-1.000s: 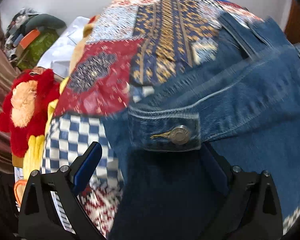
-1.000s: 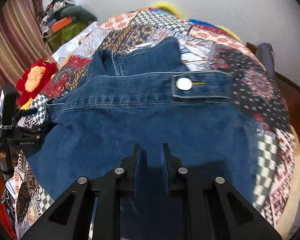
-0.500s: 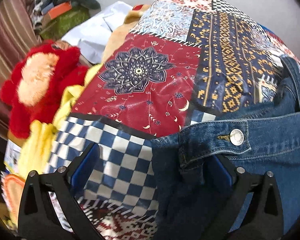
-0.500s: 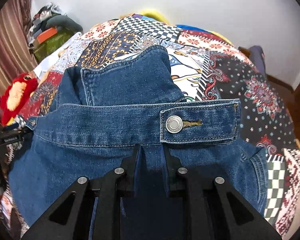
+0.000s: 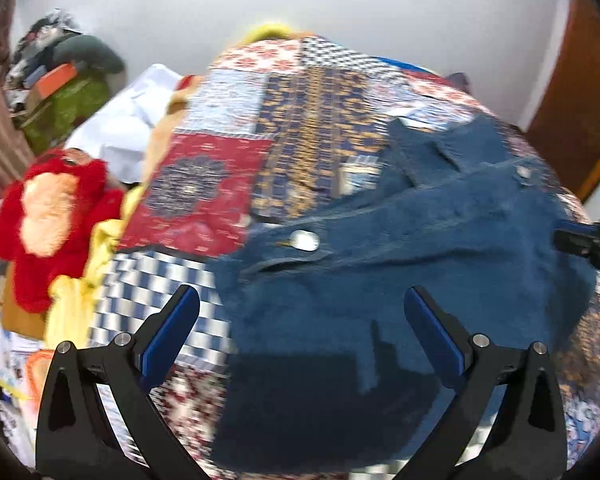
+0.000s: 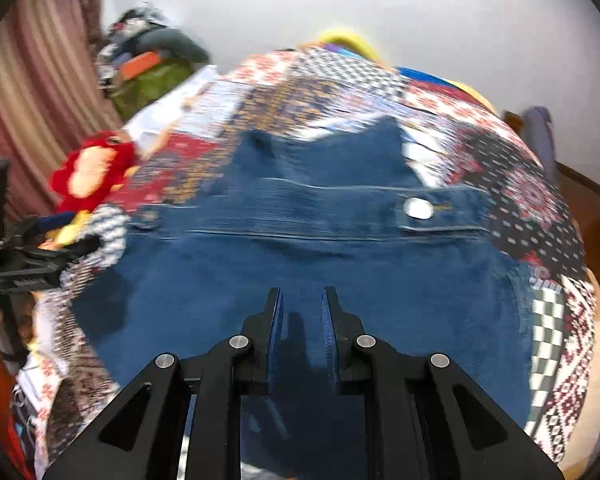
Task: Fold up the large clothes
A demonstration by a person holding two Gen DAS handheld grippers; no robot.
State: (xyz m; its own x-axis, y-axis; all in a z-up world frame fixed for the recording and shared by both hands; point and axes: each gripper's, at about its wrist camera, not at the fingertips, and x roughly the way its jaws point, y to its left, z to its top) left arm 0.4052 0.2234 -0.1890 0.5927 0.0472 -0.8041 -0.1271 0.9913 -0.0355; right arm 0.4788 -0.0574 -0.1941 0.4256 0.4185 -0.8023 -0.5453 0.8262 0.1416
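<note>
Wide-open jaws on the left gripper (image 5: 300, 344) grasp nothing; the right gripper (image 6: 302, 320) stands nearly closed, apparently empty too. Both hover over the denim jacket (image 6: 320, 272), spread on the patchwork quilt (image 6: 540, 208). Likely between folds; next, each gripper needs a fresh hem grasp.

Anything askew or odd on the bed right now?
Nothing damaged or spilled. The denim jacket lies partly folded on the patchwork quilt, its far part bunched up unevenly. A red plush toy sits at the quilt's left edge. Both views are motion-blurred, so fine detail is unclear.
</note>
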